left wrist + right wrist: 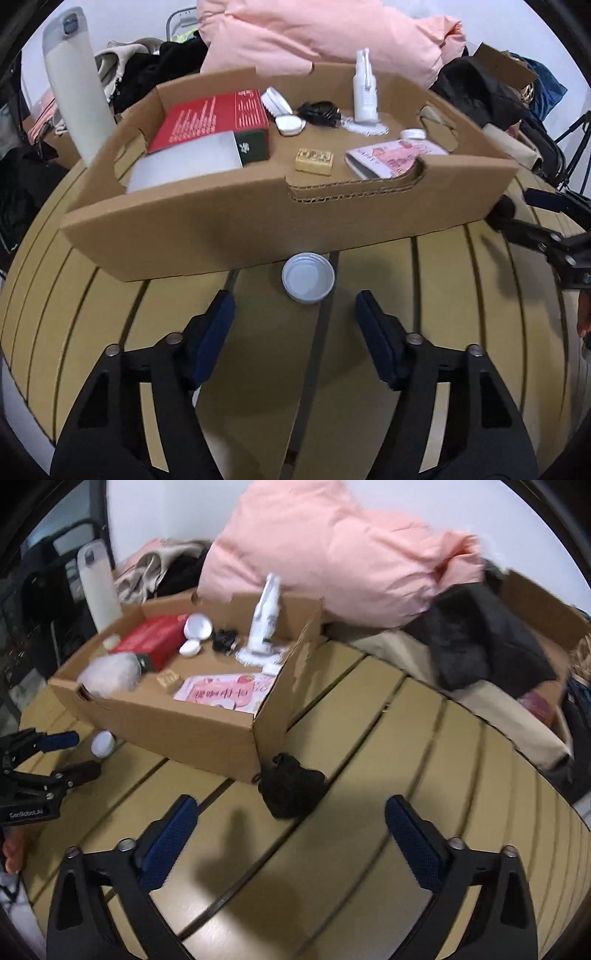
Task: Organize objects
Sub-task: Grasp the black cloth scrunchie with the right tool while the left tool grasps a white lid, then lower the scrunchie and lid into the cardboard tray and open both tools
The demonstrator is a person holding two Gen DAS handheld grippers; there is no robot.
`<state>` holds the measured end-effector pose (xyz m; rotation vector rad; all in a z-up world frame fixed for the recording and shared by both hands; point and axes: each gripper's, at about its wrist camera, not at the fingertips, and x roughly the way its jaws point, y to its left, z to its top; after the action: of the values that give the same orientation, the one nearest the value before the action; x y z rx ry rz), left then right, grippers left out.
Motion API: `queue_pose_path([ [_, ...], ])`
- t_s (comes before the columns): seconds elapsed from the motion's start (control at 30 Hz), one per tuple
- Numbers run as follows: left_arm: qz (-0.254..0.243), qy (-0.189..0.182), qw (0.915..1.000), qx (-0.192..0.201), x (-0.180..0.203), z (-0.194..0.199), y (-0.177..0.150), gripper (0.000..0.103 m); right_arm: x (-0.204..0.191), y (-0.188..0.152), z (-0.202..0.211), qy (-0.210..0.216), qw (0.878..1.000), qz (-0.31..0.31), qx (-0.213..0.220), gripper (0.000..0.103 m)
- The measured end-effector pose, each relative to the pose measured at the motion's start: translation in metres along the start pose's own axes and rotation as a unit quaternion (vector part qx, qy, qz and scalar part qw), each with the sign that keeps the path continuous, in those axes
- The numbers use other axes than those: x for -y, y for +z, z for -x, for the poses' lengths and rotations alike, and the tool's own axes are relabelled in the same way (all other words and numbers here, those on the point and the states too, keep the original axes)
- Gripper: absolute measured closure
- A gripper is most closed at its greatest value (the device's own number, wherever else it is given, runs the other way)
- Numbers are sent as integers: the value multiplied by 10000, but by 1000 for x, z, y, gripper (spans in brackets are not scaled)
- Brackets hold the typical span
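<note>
The left gripper (295, 306) hung with jaws spread and empty just short of the white lid (308, 282), which lay on the slatted table (461, 295) against the cardboard box (221, 229). The right gripper (291, 812), also spread, faced a black pouch (290, 788) at the box's corner (blurred). Closing off-centre could likely flick the shallow lid into a slat gap

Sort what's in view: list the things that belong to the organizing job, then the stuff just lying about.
Job:
- cardboard box
- white jar lid on the table, outside the box
- black pouch by the box corner
- left gripper, open
- right gripper, open

Lying about:
- pink bedding
- white tumbler
- black clothes
</note>
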<state>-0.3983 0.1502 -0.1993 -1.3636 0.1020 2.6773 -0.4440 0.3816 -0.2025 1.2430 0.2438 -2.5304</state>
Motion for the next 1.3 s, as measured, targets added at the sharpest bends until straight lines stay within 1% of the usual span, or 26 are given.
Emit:
queue_pose_path([
  [0.03, -18, 17, 10000, 57, 1, 0, 0, 48, -1, 2, -6, 1, 10000, 81, -15, 27],
  [0.07, -22, -46, 10000, 78, 1, 0, 1, 53, -1, 4, -13, -46, 9999, 150, -66, 35],
  [0.1, -49, -47, 9999, 83, 4, 1, 0, 58, -2, 5, -15, -28, 9998, 169, -97, 48],
  [0.13, -88, -65, 9999, 100, 6, 2, -1, 74, -1, 6, -18, 58, 9998, 174, -108, 50],
  [0.17, -125, -50, 9998, 115, 9, 3, -3, 78, -1, 5, -18, 117, 9997, 191, -80, 52],
  [0.2, -128, -30, 9998, 116, 10, 4, -4, 78, 0, 3, -18, 141, 9997, 200, -65, 55],
  [0.23, -131, -24, 9998, 135, 11, 6, -5, 78, 1, 3, -18, 142, 9997, 187, -62, 61],
  [0.27, -156, -19, 9998, 137, 13, 3, -3, 78, 3, 0, -16, 126, 9998, 131, -52, 63],
  [0.33, -154, -70, 9997, 184, 12, 12, -7, 78, 5, -4, -10, 216, 9997, 25, -86, 64],
  [0.4, -155, -205, 9994, 249, 8, 34, -12, 78, -1, -10, 7, 211, 9998, 53, -51, 65],
  [0.43, -167, -276, 9991, 270, 5, 49, -14, 78, -7, -15, 22, 154, 9998, 93, -42, 65],
  [0.5, -196, -335, 9984, 415, -4, 92, -23, 78, -19, -23, 51, 130, 9998, 133, 19, 65],
  [0.53, -206, -336, 9981, 483, -9, 113, -28, 78, -29, -31, 78, 162, 9997, 149, 111, 65],
  [0.63, -149, -312, 9977, 589, -33, 180, -51, 78, -54, -52, 142, 154, 9991, 194, 358, 65],
  [0.67, -134, -241, 9976, 639, -44, 205, -64, 78, -66, -66, 172, 112, 9988, 162, 455, 65],
  [0.7, -96, -156, 9974, 696, -53, 225, -74, 78, -74, -73, 188, 91, 9986, 159, 500, 65],
  [0.77, 84, -106, 9969, 779, -75, 264, -100, 78, -97, -100, 241, 53, 9972, 62, 742, 65],
  [0.87, 363, -192, 9962, 770, -99, 306, -134, 78, -126, -133, 291, 45, 9956, -132, 931, 65],
  [0.93, 434, -257, 9953, 825, -104, 324, -147, 78, -148, -152, 315, 77, 9944, -173, 1035, 65],
  [0.97, 444, -342, 9947, 857, -105, 332, -149, 78, -157, -160, 325, 173, 9936, -192, 1096, 65],
  [1.0, 462, -377, 9941, 906, -106, 337, -149, 78, -166, -164, 332, 260, 9930, -177, 1137, 65],
  [1.1, 475, -438, 9917, 1114, -107, 349, -142, 78, -179, -163, 344, 269, 9922, -43, 1218, 65],
  [1.13, 479, -474, 9907, 1180, -106, 350, -141, 78, -182, -161, 346, 272, 9920, -9, 1235, 65],
  [1.2, 477, -461, 9909, 1170, -107, 346, -142, 78, -183, -159, 345, 327, 9916, -3, 1255, 65],
  [1.3, 582, -470, 9930, 917, -108, 325, -132, 78, -177, -153, 329, 378, 9924, -71, 1173, 65],
])
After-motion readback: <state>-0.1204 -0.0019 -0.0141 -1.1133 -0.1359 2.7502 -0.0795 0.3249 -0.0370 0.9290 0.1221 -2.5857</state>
